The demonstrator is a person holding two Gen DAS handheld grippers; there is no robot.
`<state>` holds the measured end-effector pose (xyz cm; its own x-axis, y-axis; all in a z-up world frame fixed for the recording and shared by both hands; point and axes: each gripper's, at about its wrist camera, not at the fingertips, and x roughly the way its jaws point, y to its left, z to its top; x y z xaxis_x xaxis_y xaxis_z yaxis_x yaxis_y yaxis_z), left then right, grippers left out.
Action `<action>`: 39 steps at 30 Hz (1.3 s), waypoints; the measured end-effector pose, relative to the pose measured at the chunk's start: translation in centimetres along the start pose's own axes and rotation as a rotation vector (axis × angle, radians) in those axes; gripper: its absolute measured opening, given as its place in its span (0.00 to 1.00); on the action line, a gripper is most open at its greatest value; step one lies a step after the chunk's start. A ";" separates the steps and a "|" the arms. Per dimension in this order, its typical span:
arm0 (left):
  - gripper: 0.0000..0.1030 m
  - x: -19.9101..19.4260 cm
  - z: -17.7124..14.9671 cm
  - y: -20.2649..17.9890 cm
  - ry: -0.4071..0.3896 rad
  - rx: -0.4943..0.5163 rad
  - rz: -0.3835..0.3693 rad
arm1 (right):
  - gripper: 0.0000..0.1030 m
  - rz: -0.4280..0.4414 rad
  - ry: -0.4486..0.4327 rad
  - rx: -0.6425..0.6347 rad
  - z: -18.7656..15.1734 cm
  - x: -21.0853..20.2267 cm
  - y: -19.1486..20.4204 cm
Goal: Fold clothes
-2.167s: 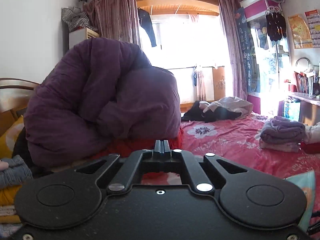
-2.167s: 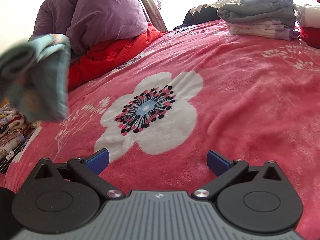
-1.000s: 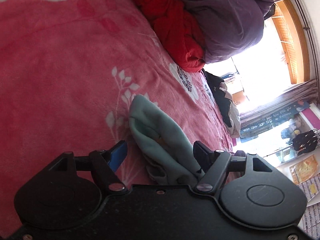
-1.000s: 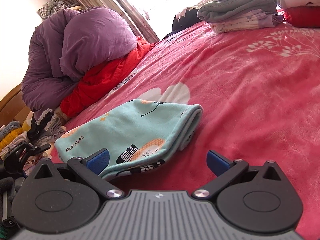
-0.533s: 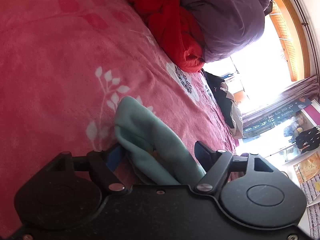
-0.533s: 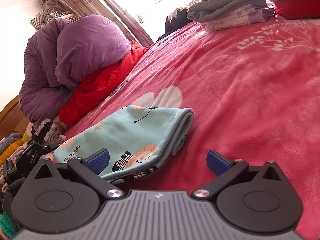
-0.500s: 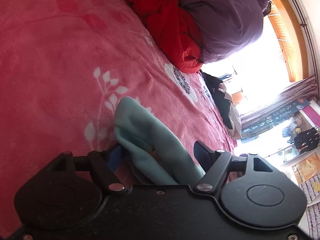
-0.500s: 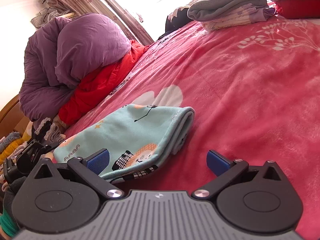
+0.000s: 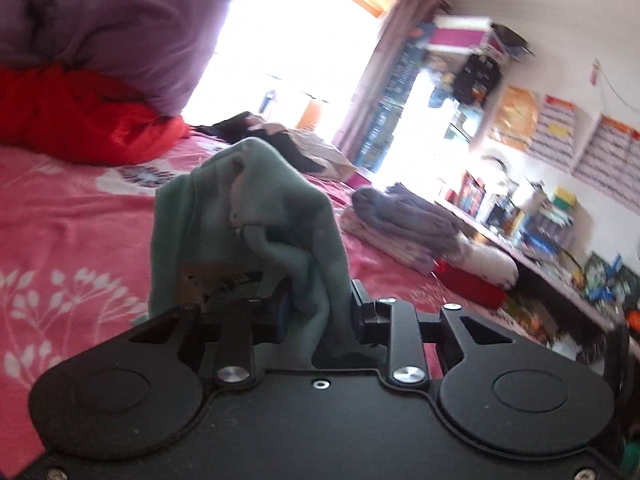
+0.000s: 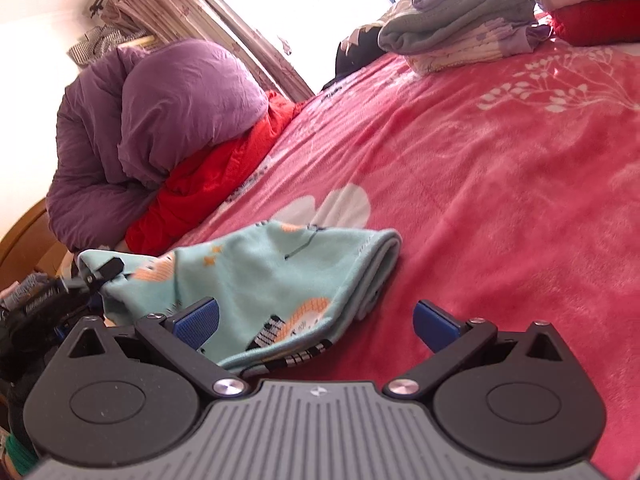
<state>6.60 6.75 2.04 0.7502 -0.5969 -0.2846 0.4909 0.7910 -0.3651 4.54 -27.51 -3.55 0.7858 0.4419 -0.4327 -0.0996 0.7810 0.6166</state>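
My left gripper (image 9: 318,310): jaws have just been closing and now pinch the teal printed garment (image 9: 256,232) at frame centre, its far end on the pink bedspread (image 10: 500,184). My right gripper (image 10: 316,322): jaws apart, gripping nothing, garment's near edge lower left between them

Strong daylight pours through the blown-out white window (image 9: 280,40) beyond the jaws, washing detail away. The left wrist view is smeared by motion blur, worst on the cluttered bookshelf (image 9: 540,216) to the right. Fisheye bending curves both frames' edges; the right wrist view stays sharp.
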 end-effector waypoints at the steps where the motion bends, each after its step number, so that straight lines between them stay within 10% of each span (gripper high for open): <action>1: 0.27 0.6 -0.2 -1.0 0.026 0.052 -0.028 | 1.00 0.005 -0.011 0.006 0.2 -0.3 -0.1; 9: 0.25 3.5 -3.5 -6.9 0.198 0.359 -0.116 | 1.00 0.047 -0.055 -0.054 1.6 -3.6 0.5; 20: 0.22 3.0 -6.4 -11.5 0.089 0.443 0.231 | 0.93 0.199 0.100 -0.449 5.0 -3.5 11.6; 26: 0.21 2.9 -6.9 -12.0 0.060 0.534 0.269 | 0.93 0.271 0.350 -0.639 8.5 0.8 19.4; 39: 0.20 2.8 -7.5 -12.5 0.066 0.578 0.249 | 0.97 -0.034 0.945 -1.200 -0.2 13.4 30.1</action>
<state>-0.75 -5.87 -0.86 0.8530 -0.3775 -0.3604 0.4787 0.8410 0.2522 12.01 2.02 9.10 0.1795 0.1648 -0.9699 -0.8754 0.4765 -0.0811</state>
